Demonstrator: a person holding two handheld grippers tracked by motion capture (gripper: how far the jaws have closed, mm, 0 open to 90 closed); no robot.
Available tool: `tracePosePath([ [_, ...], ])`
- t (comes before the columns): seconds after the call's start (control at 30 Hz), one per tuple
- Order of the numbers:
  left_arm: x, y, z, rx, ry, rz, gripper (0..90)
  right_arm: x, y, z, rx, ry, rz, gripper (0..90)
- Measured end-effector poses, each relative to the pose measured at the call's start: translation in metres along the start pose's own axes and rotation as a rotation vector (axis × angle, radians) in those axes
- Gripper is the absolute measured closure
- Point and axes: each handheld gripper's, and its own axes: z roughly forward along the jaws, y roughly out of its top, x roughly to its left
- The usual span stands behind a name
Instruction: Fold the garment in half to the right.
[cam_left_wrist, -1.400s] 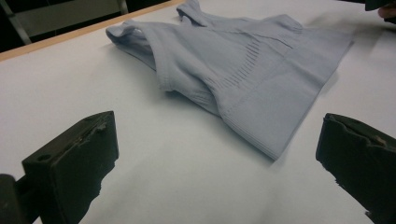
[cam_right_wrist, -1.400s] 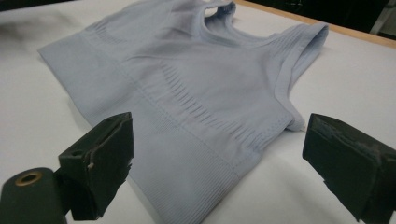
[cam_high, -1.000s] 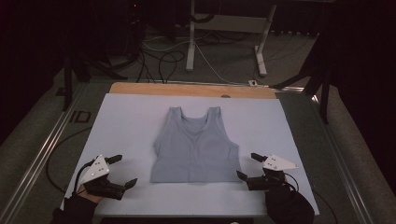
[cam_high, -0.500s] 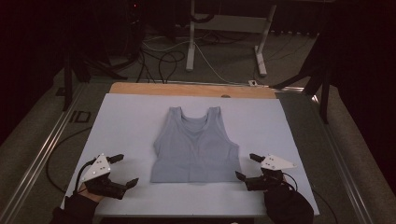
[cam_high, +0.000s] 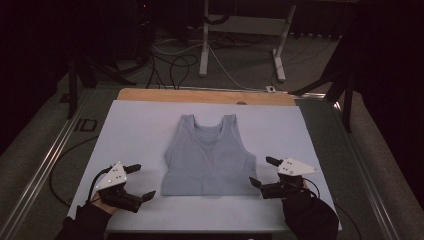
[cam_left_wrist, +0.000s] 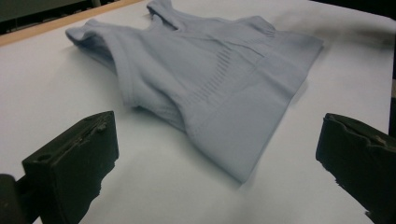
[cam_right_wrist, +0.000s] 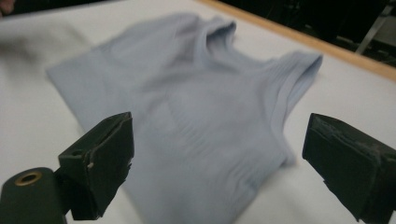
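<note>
- The white table cover (cam_high: 130, 130) is carrying a pale blue tank top (cam_high: 209, 155), lying flat at its middle, straps away from me.
- I am holding my left gripper (cam_high: 140, 181) wide, left of the top's hem.
- My right gripper (cam_high: 264, 171) is gaping just right of it.
- Nothing gripped; seemingly all handling remains.

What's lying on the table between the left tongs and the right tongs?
The light blue tank top, spread flat on the white table cover between the left tongs and right tongs, as the high view shows.
</note>
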Motion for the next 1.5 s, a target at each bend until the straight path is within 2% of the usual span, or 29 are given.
tracePosePath([
  [0.1, -0.001, 0.006, 0.000, 0.000, -0.005, 0.003, 0.2, -0.002, 0.013, -0.001, -0.012, -0.007, -0.028, 9.1],
  [0.23, -0.001, 0.014, 0.000, 0.006, -0.002, 0.012, 0.2, -0.006, 0.028, 0.000, -0.026, -0.005, -0.039, 9.1],
  [0.37, -0.002, 0.021, -0.002, 0.021, -0.006, 0.026, 0.2, -0.010, 0.042, 0.006, -0.037, -0.003, -0.049, 9.2],
  [0.47, -0.001, 0.027, -0.003, 0.021, -0.001, 0.021, 0.2, -0.013, 0.053, 0.012, -0.041, -0.004, -0.067, 9.2],
  [0.53, 0.000, 0.030, -0.004, 0.009, -0.003, 0.008, 0.2, -0.015, 0.060, 0.017, -0.045, -0.001, -0.072, 9.2],
  [0.67, -0.001, 0.034, -0.005, 0.005, 0.007, 0.016, 0.2, -0.016, 0.074, 0.028, -0.053, 0.011, -0.095, 9.2],
  [0.87, -0.003, 0.041, -0.007, 0.005, -0.001, 0.028, 0.2, -0.014, 0.092, 0.045, -0.069, 0.042, -0.121, 9.2],
  [0.93, -0.004, 0.044, -0.007, 0.011, 0.011, 0.033, 0.2, -0.014, 0.097, 0.053, -0.070, 0.051, -0.114, 9.2],
  [1.13, -0.005, 0.050, -0.004, 0.030, 0.044, 0.028, 0.2, -0.013, 0.110, 0.074, -0.064, 0.077, -0.137, 9.2],
  [1.3, -0.008, 0.051, 0.000, 0.032, 0.029, 0.032, 0.2, -0.014, 0.120, 0.092, -0.071, 0.089, -0.134, 9.2],
  [1.5, -0.011, 0.051, 0.008, 0.041, 0.028, 0.024, 0.2, -0.012, 0.131, 0.114, -0.053, 0.104, -0.158, 9.2],
])
